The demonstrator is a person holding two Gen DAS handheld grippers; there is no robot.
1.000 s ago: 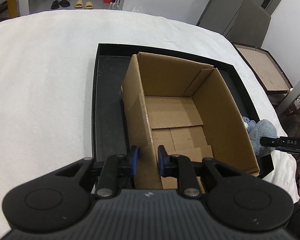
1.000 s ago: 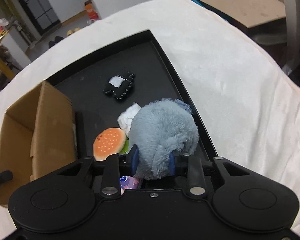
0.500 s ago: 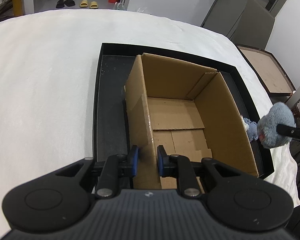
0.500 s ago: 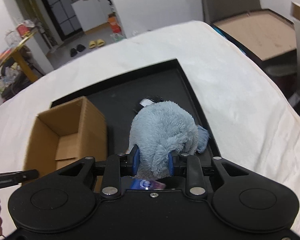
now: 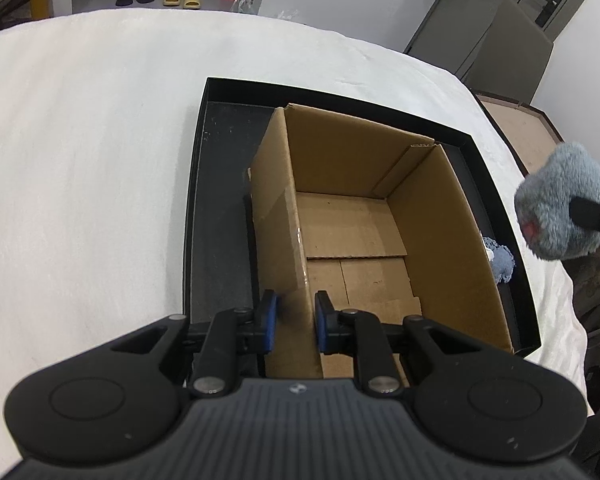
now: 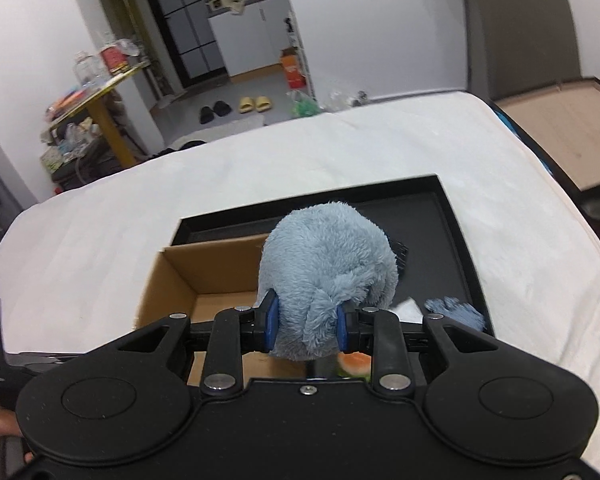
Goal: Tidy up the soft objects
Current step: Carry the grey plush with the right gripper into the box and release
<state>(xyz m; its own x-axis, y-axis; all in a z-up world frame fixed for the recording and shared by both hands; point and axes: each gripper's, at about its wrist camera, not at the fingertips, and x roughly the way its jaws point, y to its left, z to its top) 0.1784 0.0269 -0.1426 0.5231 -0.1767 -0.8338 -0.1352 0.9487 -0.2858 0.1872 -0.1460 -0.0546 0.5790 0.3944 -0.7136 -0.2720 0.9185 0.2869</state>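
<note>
An open cardboard box (image 5: 440,240) stands in a black tray (image 5: 220,208) on a white-covered table. My left gripper (image 5: 293,321) is shut on the box's near left wall. My right gripper (image 6: 307,325) is shut on a fluffy grey-blue plush toy (image 6: 332,268) and holds it in the air above the tray, over the box's right edge (image 6: 180,276). The plush also shows at the far right of the left wrist view (image 5: 560,220), right of the box. The box's inside is bare.
In the tray right of the box lie a blue plush piece (image 6: 456,312), a burger-shaped toy (image 6: 354,362), a white item (image 6: 408,308) and a black item (image 6: 400,254). A blue scrap (image 5: 500,264) shows beside the box. White cloth (image 5: 80,160) surrounds the tray.
My right gripper has lifted the plush off the tray and carried it up and left toward the box. My left gripper has kept its hold on the box wall.
</note>
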